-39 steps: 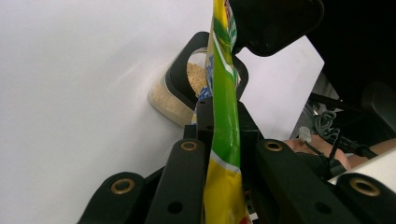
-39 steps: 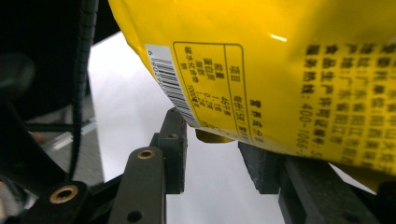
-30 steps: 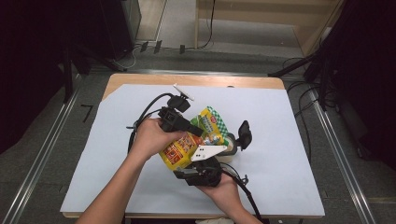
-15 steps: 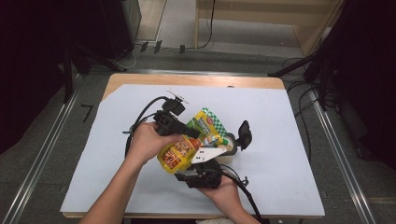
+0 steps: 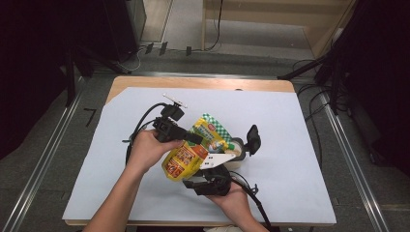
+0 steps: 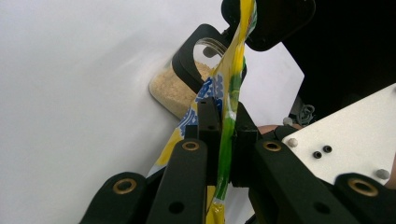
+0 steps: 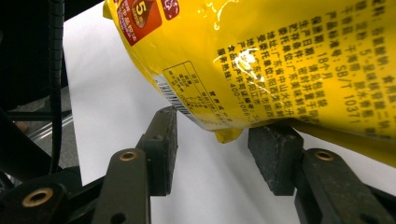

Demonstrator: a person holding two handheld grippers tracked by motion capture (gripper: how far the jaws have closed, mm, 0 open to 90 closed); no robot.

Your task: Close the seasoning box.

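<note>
White paper covers the wooden table (image 5: 145, 84). At centre, a glossy yellow foil pouch (image 5: 186, 157) slants with its long axis from 7 to 1 o'clock over a clear granule-filled jar (image 6: 175, 91). Left gripper (image 6: 219, 140) is clamped on the pouch's edge. Right gripper (image 7: 212, 154) has just been opening, its jaws apart beneath the pouch's corner.

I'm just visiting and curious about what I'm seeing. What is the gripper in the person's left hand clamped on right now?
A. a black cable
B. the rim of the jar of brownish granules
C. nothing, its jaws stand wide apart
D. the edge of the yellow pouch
D: in the left gripper view the left gripper has both jaws pressed flat on the thin edge of the yellow pouch, while the jar stands farther off.
</note>
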